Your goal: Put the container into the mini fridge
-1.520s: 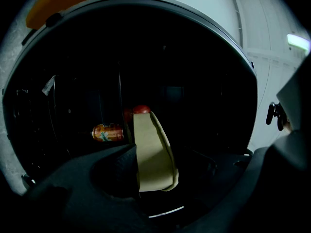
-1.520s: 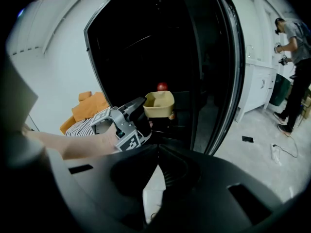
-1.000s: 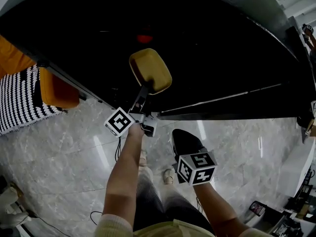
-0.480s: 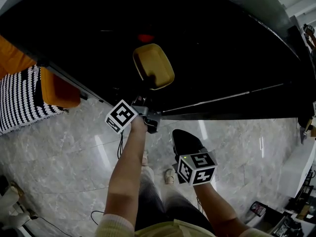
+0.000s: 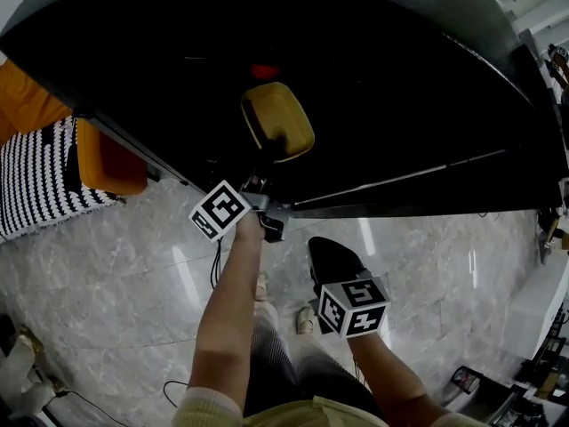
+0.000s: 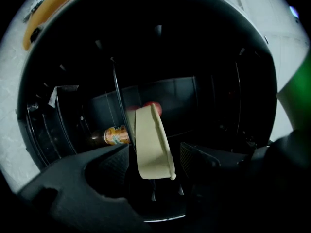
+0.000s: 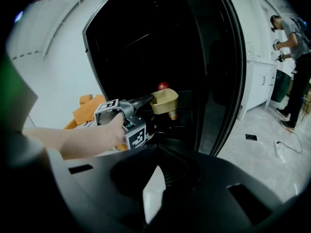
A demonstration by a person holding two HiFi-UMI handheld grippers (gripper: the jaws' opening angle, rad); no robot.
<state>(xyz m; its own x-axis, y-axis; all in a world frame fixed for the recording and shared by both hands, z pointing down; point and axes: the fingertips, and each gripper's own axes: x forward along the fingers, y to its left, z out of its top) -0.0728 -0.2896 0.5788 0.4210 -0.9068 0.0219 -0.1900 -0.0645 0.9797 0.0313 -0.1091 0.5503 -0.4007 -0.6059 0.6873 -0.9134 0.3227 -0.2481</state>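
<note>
Release step: the left gripper (image 5: 265, 160) has just opened its jaws, now slack around the container (image 6: 153, 142) inside the fridge (image 5: 427, 78) at its 12 o'clock, while the right gripper (image 7: 158, 152), clenched empty, hangs at 5 o'clock; next, I judge, withdraw straight back.

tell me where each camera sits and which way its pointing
Head view: on the person's head, looking steeply down at the mini fridge; left forearm, left tongs and right tongs show.
Left gripper view: on the left tongs, facing into the fridge; its jaws have just been opening, with the container between them.
Right gripper view: on the right tongs, facing the fridge; left forearm and left tongs show.
Shared: all three show the container.
</note>
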